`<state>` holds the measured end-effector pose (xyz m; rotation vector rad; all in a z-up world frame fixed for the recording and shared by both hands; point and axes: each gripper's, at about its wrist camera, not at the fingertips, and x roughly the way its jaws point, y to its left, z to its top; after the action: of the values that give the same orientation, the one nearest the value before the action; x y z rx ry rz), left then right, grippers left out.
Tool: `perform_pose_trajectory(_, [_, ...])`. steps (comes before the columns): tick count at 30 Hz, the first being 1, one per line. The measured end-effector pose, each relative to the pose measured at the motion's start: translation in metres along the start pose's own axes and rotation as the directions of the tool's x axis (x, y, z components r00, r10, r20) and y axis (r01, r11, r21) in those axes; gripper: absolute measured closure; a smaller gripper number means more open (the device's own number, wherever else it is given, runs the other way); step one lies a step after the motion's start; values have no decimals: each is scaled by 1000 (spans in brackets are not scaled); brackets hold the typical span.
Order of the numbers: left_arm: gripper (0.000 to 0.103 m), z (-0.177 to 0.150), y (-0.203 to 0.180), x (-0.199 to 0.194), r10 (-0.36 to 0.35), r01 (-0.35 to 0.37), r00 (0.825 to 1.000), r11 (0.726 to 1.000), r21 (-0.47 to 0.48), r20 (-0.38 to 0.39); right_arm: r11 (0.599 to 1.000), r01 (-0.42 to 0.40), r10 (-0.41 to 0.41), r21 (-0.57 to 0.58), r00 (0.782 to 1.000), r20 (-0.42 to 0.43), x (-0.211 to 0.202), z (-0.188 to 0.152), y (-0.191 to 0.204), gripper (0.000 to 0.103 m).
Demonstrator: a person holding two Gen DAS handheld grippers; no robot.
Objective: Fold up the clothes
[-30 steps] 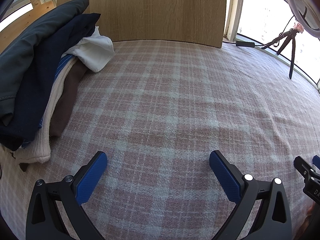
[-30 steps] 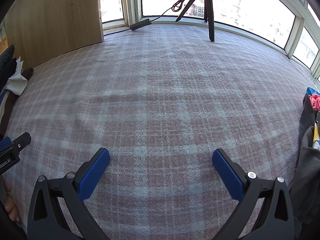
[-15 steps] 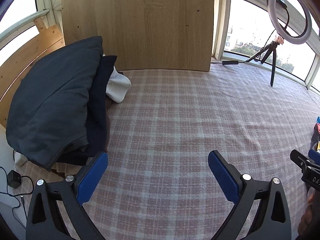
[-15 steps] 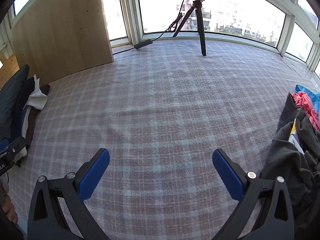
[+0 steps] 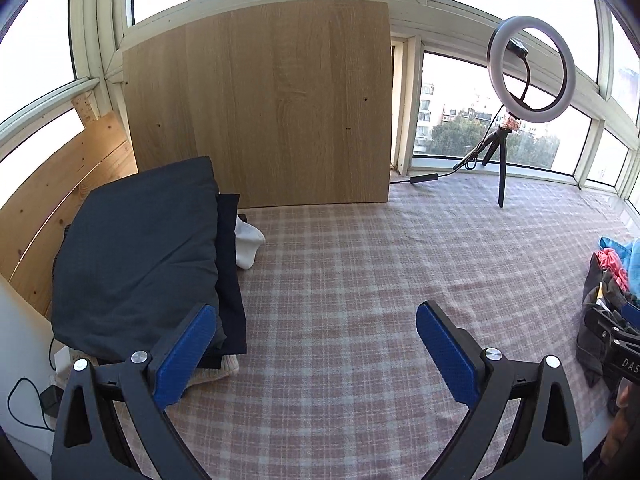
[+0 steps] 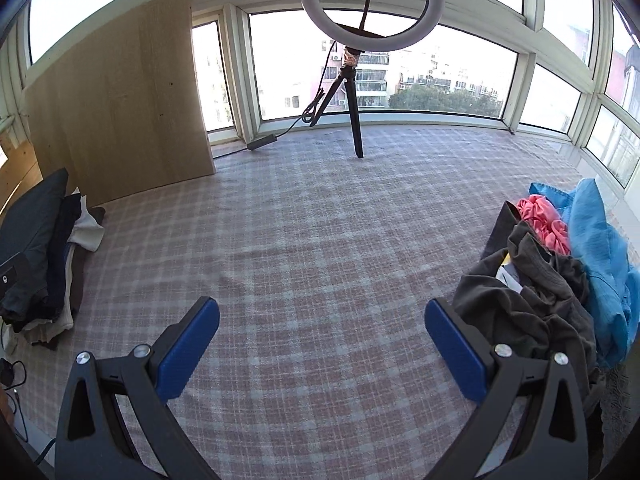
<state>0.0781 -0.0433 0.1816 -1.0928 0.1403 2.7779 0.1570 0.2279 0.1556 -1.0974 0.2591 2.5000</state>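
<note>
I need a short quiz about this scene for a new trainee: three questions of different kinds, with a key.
1. True or false: the left gripper holds a garment.
2. Which garment lies nearest the right gripper? A) dark grey garment B) blue garment C) pink garment
3. Fill in: the folded stack lies on the ___ side of the plaid cloth.

Key: 1 false, both grippers are open and empty; 2 A; 3 left.
</note>
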Motion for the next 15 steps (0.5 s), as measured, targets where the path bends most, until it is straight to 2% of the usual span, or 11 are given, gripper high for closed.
perform_pose_trajectory(9, [2,1,-58,1,-127,127,992,989,76,-8,982,135,-135,132,991,-6,-32,-23,-83,0])
perform_pose_trajectory(15, [2,2,-116,-7,-180,180,984,977,115,-17,961,171,-174,215,985,-2,-44,-29,-162,0])
